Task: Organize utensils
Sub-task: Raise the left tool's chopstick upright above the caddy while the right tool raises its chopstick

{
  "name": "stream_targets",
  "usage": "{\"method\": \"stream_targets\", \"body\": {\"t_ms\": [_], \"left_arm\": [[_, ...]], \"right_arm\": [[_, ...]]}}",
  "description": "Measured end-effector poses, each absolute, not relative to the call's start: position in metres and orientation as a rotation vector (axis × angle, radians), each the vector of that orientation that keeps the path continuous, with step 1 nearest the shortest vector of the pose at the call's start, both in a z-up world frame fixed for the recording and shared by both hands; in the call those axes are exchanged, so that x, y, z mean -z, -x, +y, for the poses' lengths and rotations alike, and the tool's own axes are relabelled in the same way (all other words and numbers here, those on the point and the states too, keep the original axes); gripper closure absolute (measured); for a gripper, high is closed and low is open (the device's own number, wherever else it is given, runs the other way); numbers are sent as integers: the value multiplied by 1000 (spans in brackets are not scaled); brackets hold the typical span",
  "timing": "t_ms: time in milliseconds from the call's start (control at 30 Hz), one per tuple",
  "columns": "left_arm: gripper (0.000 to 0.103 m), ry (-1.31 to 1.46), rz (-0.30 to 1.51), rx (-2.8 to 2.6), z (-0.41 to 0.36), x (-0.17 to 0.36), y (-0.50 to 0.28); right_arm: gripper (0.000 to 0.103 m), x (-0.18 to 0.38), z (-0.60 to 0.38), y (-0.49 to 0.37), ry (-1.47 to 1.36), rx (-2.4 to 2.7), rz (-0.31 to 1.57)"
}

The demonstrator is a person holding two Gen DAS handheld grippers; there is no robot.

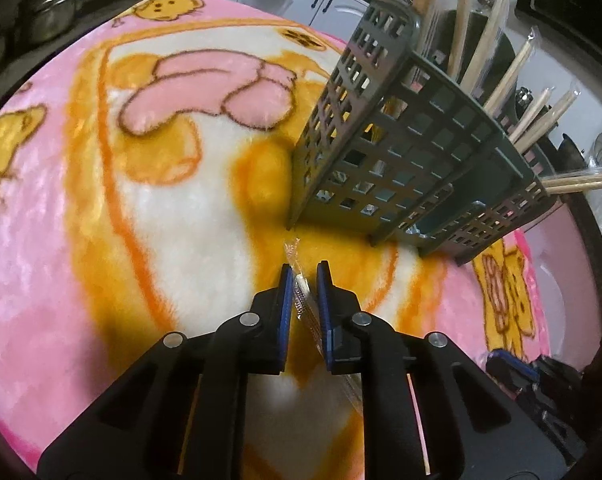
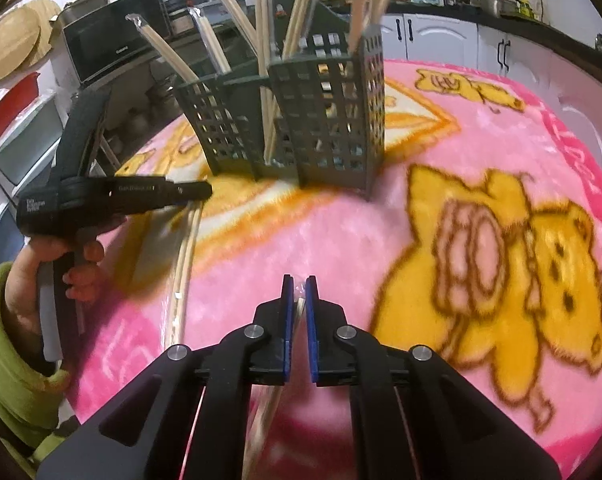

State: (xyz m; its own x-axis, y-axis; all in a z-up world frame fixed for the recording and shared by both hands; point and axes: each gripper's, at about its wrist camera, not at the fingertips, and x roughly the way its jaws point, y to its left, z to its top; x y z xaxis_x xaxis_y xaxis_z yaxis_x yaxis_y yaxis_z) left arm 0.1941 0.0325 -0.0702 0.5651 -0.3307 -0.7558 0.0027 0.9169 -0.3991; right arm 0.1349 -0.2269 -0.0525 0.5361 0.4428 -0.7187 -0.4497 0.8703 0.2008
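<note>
Left wrist view: the left gripper (image 1: 305, 270), black with blue pads, is clenched on a pair of pale wooden chopsticks in a clear plastic sleeve (image 1: 302, 292). The pair's long axis runs along the fingers; its crimped sleeve end points ahead toward the dark grey perforated plastic utensil caddy (image 1: 385, 152). The caddy stands upright, up and to the right, on the pink and orange plush blanket with bear pattern (image 1: 101, 200). More wrapped chopsticks (image 1: 509, 76) stand in the caddy, leaning outward to the right.

Right wrist view: at far left, a hand (image 2: 57, 256) in a green sleeve (image 2: 9, 344) holds the left gripper's handle; its wrapped pair trails down over the blanket, long axis roughly toward the camera. At centre, the right gripper (image 2: 300, 280) is clenched on a second wrapped pair of chopsticks (image 2: 299, 308), lying along the fingers, tip forward and just past the pads. The caddy stands beyond, near the blanket's middle.
</note>
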Motion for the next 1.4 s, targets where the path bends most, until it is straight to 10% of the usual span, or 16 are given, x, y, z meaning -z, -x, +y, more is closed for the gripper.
{"method": "stream_targets", "body": {"t_ms": [1400], "left_arm": [[101,250,513,432,1,-110,-127]], "right_arm": [[99,-101,-211,-110,-38,-643,416]]}}
